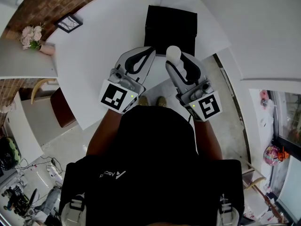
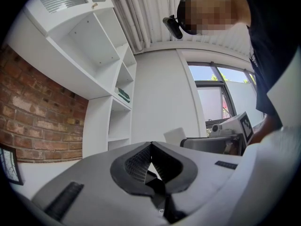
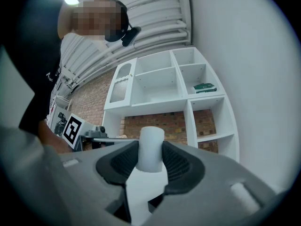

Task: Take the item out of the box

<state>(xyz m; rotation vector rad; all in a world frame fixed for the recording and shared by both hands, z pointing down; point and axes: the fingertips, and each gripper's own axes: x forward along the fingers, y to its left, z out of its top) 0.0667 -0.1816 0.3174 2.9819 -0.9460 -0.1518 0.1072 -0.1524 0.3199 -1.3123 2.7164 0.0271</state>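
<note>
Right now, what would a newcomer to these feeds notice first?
First, the white cylinder clamped between the right gripper's jaws. In the head view it shows at the near edge of the black box on the white table. Beside it, the left gripper is shut and empty.

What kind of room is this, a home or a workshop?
Probably a home-styled room used as a test studio: a brick wall, white shelving and flowers, yet cables and gear lie about.
</note>
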